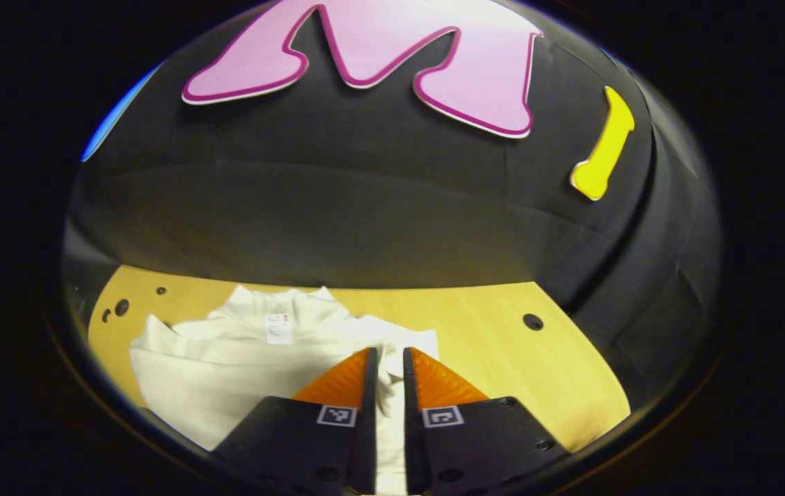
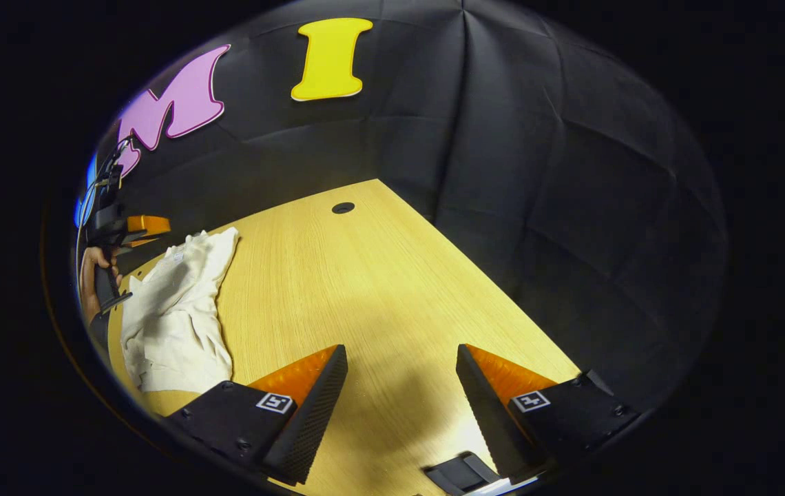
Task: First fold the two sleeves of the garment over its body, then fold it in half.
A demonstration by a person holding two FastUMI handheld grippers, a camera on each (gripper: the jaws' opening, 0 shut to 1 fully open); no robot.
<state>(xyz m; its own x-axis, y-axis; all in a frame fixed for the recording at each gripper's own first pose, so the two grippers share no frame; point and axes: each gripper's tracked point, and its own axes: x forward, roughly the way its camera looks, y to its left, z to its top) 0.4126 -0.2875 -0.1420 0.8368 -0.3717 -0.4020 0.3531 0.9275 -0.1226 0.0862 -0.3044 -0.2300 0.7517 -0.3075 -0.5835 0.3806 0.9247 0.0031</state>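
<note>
So the garment (image 1: 241, 358) is a white/cream top lying on the light wooden counter (image 1: 503, 344), neck end pointing toward the booth wall. It's looking pretty rumpled, with cloth already bunched over the body on one side and a soft ridge running down the middle. There's a small white tag (image 1: 279, 328) inside the collar, but the print on it is too tiny to read.

In the left gripper view, the left hand-held gripper (image 1: 387, 358) is sitting low over the near part of the garment with its fingers nearly together, pinching a strip of the white fabric between them.

In the right gripper view, the right hand-held gripper (image 2: 399, 358) is hanging over bare counter with its fingers spread wide and nothing between them, well apart from the garment (image 2: 175, 310), which is lying off to its left. Farther back there, a hand (image 2: 89, 275) is gripping the other gripper's handle just beside the cloth.
</note>
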